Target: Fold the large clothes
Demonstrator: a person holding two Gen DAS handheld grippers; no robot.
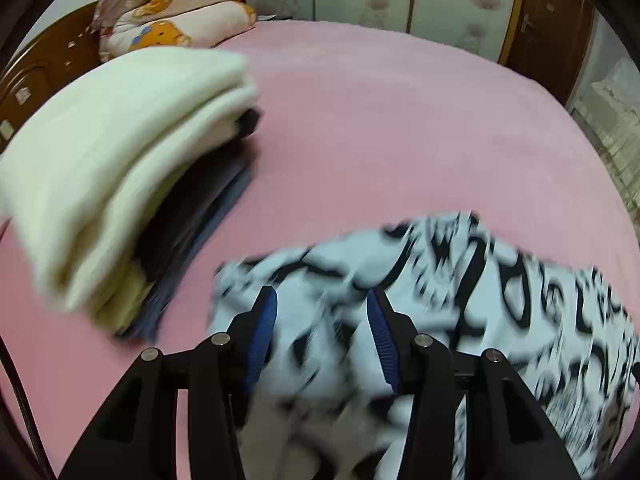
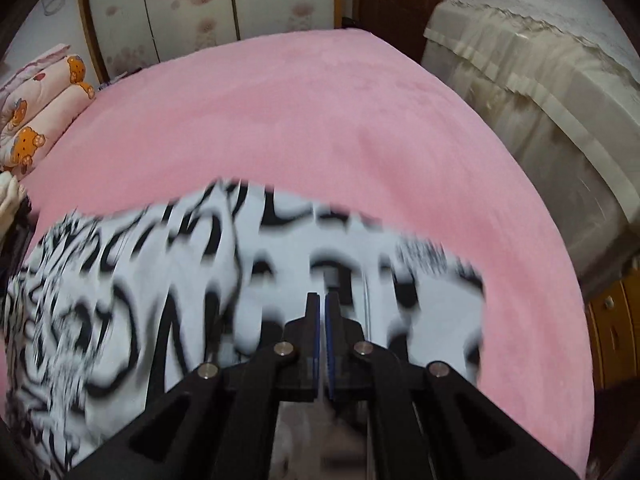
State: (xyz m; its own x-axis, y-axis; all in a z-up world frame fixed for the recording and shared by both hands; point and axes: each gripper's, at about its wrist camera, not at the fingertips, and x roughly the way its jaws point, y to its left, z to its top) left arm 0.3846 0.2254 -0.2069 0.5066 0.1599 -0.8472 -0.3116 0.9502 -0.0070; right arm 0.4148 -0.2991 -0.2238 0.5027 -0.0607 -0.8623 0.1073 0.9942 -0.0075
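A white garment with black lettering (image 1: 440, 272) lies spread on the pink bed (image 1: 400, 140), blurred in both views. My left gripper (image 1: 321, 294) hangs over the garment's left part with its blue pads (image 1: 264, 328) well apart and not pressing on the cloth. In the right wrist view the same garment (image 2: 180, 280) covers the near part of the bed (image 2: 320, 120). My right gripper (image 2: 321, 296) is over the garment's right part with its fingers together; I see no cloth clamped between them.
A stack of folded clothes, cream blanket (image 1: 120, 160) on dark items (image 1: 208, 220), sits left of the garment. A bear-print quilt (image 1: 172, 20) lies by the wooden headboard (image 1: 48, 68). A wardrobe (image 2: 200, 0), a door (image 2: 400, 0) and cloth-covered furniture (image 2: 540, 80) border the bed.
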